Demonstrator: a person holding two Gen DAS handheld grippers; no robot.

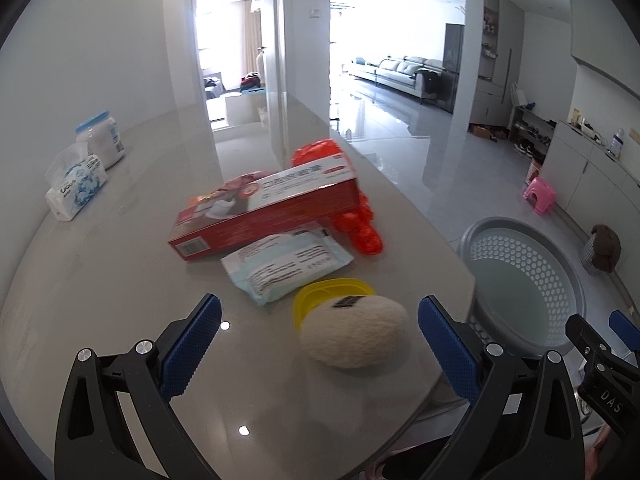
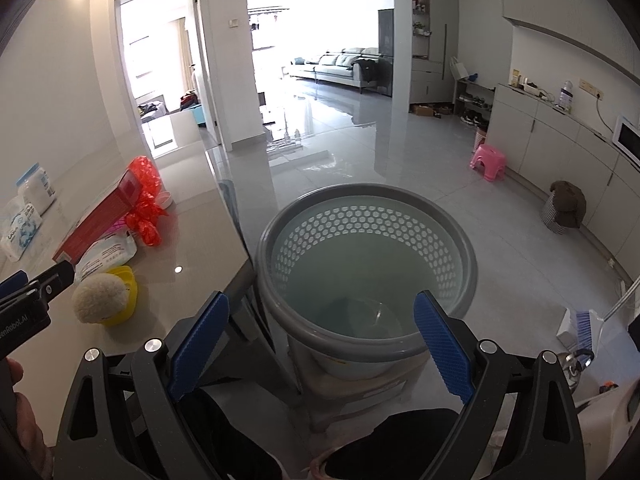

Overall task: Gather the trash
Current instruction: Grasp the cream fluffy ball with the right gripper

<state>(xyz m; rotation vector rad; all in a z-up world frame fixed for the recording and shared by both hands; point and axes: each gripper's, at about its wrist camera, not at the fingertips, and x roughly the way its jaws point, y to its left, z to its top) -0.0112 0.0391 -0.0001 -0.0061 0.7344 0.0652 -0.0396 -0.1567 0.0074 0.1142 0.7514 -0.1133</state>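
On the grey table [image 1: 100, 280] lie a white fluffy ball [image 1: 354, 332] on a yellow lid [image 1: 320, 292], a pale blue wipes packet [image 1: 284, 268], a red box [image 1: 264, 212] and an orange crumpled bag [image 1: 356, 224]. My left gripper [image 1: 320, 328] is open and empty, just short of the fluffy ball. The grey perforated bin [image 2: 364, 248] stands on the floor beside the table's right edge. My right gripper [image 2: 320, 324] is open and empty above the bin's near rim. The same trash shows in the right wrist view: ball [image 2: 100, 298], red box [image 2: 100, 216].
A tissue pack [image 1: 76, 188] and a white jar [image 1: 100, 140] sit at the table's far left. A pink stool [image 2: 488, 162] and a dark basket [image 2: 564, 206] stand on the floor by the cabinets. A broom [image 2: 592, 324] leans at right.
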